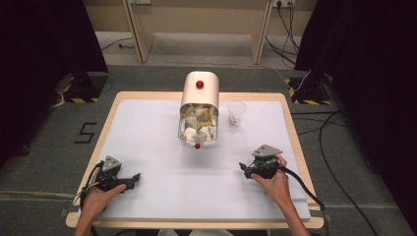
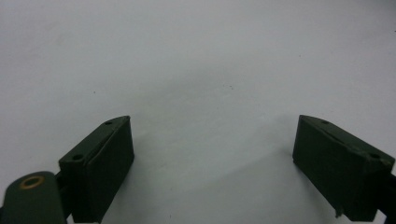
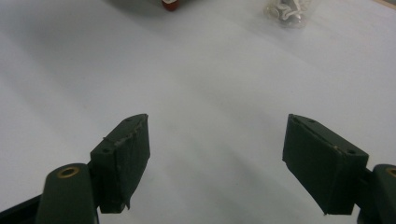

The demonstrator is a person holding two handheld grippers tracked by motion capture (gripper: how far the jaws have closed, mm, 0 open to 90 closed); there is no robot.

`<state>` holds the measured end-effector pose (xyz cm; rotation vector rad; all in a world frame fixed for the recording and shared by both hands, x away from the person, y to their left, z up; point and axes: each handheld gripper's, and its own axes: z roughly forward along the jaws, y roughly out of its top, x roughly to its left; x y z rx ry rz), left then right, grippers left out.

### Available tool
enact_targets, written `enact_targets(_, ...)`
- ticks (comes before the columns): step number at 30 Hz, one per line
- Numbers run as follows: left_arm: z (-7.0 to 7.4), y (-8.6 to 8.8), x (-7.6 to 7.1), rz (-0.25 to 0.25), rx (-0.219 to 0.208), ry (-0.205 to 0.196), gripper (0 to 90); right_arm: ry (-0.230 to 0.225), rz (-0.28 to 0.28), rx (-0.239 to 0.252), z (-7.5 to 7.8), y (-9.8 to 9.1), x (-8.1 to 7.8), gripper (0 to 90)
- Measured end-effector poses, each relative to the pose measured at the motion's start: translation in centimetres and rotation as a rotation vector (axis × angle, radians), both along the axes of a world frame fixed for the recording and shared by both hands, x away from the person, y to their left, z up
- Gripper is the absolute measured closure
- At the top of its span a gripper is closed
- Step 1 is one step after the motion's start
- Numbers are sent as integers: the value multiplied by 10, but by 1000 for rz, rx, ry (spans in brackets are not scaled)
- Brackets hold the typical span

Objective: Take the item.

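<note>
- Grey carpet surrounds a wooden tabletop (image 1: 290, 129) covered by a white sheet (image 1: 162, 162); dark curtains hang at both sides, and cables run over the floor at the right.
- At the far middle of the sheet stands a cream container (image 1: 198, 109) with a rounded top and a red knob (image 1: 199, 84) on it. Its front is open or clear, showing white and yellowish pieces packed inside. A second, small red knob (image 1: 197, 146) sits at its lower front edge.
- Just to the right of the container stands a clear plastic cup (image 1: 236, 113) with a few small pale items at its bottom; the right gripper view catches it at the top edge, blurred (image 3: 288, 10).
- The left hand-held gripper (image 1: 129, 181) rests on the near left of the sheet, held by the person's left hand (image 1: 101, 192). Its own view shows its jaws spread wide apart, with bare white sheet between them.
- The right hand-held gripper (image 1: 246, 169) lies on the near right, in the right hand (image 1: 275, 183), well apart from the cup and container. Its jaws are likewise spread wide and grasp nothing.
</note>
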<state>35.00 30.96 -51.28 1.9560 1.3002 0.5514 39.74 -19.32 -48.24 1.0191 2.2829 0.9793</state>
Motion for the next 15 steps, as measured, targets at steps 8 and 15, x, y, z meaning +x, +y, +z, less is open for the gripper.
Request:
enact_targets(8, 0, 0, 0, 0, 1, 0, 115, 11, 11, -1, -2, 1, -10, 232)
enact_targets(15, 0, 0, 0, 0, 2, -1, 115, 14, 14, -2, -2, 1, -18, 228)
